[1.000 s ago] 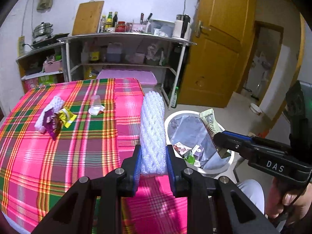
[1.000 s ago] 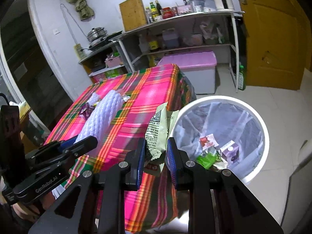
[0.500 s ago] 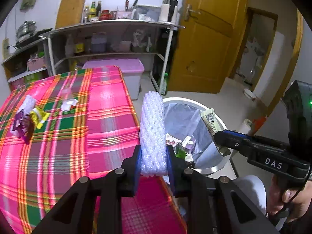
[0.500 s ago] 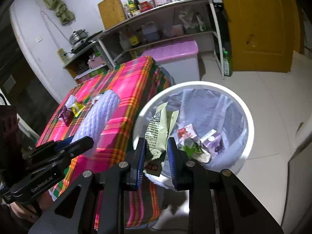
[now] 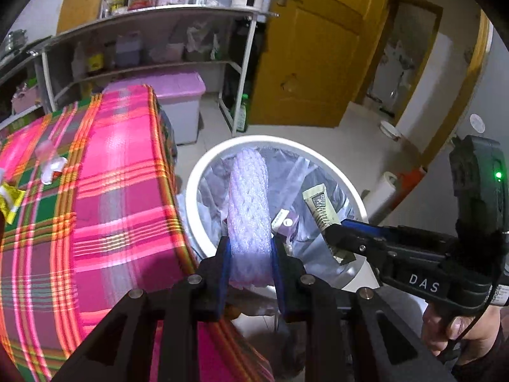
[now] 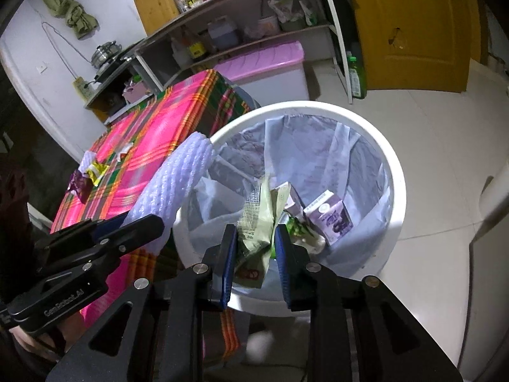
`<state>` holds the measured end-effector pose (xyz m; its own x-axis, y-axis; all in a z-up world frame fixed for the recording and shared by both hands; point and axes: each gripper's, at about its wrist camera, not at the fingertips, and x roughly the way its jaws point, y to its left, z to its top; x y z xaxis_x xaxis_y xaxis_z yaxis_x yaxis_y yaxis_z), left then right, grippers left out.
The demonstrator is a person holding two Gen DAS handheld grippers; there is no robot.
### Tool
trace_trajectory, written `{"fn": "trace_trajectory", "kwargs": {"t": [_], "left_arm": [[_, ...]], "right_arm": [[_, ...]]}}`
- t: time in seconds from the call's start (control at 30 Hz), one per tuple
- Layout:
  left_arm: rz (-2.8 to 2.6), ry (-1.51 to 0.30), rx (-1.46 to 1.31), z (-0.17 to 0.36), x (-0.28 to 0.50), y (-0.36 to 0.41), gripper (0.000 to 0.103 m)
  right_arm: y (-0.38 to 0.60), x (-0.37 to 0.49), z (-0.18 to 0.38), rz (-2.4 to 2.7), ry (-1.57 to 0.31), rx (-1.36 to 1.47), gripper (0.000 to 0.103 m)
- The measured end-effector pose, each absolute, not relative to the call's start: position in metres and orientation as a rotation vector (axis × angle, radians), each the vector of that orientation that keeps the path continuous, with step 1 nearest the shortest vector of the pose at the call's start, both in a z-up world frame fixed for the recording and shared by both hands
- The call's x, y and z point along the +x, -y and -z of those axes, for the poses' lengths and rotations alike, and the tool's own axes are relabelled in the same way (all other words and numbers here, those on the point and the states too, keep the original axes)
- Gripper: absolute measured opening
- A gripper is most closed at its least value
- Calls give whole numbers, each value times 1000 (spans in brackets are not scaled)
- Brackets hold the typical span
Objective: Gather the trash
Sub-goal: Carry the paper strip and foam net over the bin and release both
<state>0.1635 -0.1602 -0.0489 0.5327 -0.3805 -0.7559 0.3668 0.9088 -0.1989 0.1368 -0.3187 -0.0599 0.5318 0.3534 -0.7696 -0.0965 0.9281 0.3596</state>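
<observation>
Holding both claws over the bin, I have my left claw clamped on the foam net. My right claw is opening, the wrapper between its pads above the bin's trash.

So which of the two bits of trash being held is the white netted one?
The foam net in the left tool: a long white mesh tube. The right tool, its jaws opening, has a flat green printed wrapper between them instead.
</observation>
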Motion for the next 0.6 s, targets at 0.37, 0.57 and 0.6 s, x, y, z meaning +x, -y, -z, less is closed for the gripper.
{"fn": "trace_trajectory", "kwargs": {"t": [0.37, 0.57, 0.6], "left_arm": [[456, -949, -22, 64, 181, 167, 31], [456, -945, -39, 64, 181, 163, 37], [454, -942, -38, 63, 181, 163, 37]], "right_arm": [[324, 141, 59, -244, -962, 278, 35], [323, 138, 53, -240, -947, 276, 36], [323, 137, 51, -241, -944, 275, 36]]}}
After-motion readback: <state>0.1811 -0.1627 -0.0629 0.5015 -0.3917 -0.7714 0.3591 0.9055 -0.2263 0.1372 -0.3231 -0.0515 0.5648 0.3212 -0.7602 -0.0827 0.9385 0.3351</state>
